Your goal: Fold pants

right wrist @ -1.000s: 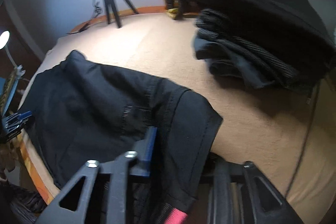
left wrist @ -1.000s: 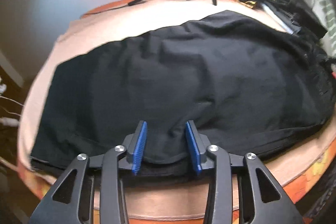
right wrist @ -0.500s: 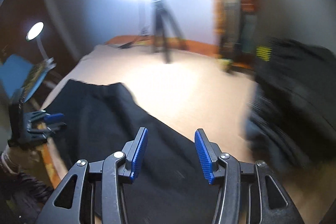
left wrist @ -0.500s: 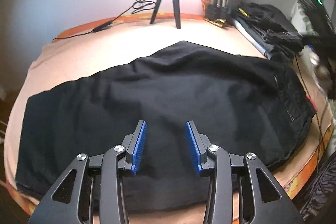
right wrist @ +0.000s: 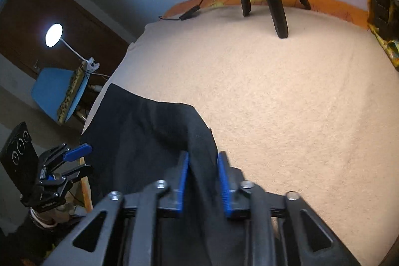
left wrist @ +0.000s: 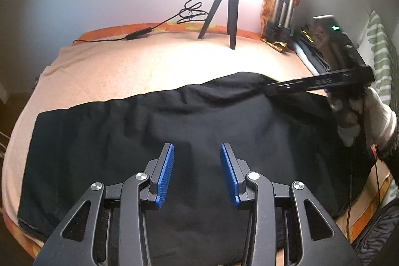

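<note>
Since earlier, right gripper point(right wrist: 201, 175) has closed onto one pair of black pants point(left wrist: 199, 131) (fold hides its fingertips); left gripper point(left wrist: 197, 173) gapes wide, lower centre.

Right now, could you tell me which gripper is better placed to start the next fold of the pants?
Right. The right gripper already has a ridge of the pants between its pads at the far edge, while the left gripper hovers open above flat cloth.

left wrist: high, wide | right wrist: low, close (both share pants point(left wrist: 189, 131))
</note>
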